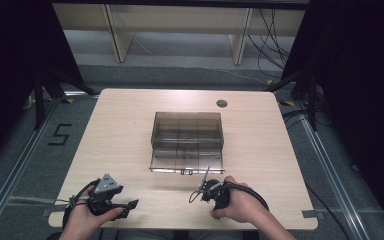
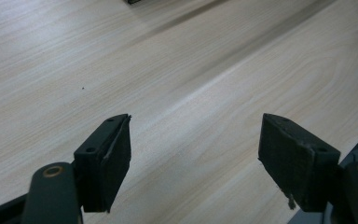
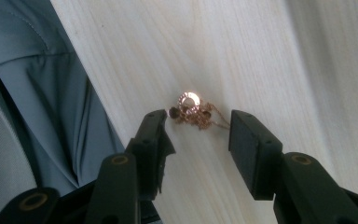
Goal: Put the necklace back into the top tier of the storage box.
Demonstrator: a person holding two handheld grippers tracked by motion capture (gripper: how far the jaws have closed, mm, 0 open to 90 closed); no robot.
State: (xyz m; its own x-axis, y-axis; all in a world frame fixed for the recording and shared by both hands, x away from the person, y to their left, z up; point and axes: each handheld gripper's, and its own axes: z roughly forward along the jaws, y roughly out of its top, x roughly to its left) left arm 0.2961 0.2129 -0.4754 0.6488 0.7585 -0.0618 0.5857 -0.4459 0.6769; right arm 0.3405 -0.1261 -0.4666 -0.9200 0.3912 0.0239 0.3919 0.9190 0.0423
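A small gold chain with a ring pendant [image 3: 191, 108] lies bunched on the pale wooden table [image 1: 125, 125], near its front edge. My right gripper [image 3: 196, 128] is open, and its two jaws stand just short of the chain, one on each side, with nothing held. In the high view the right gripper [image 1: 196, 195] sits low at the table's front, in front of a smoky clear compartment box [image 1: 187, 136]. My left gripper [image 2: 196, 140] is open over bare wood; the high view has it [image 1: 130, 207] at the front left corner.
The box stands mid-table with its lid [image 1: 186, 164] folded down toward me, several dividers inside. A dark round grommet [image 1: 222, 103] sits near the far edge. A person's grey-blue clothing [image 3: 32, 93] lies past the table's edge beside the right gripper.
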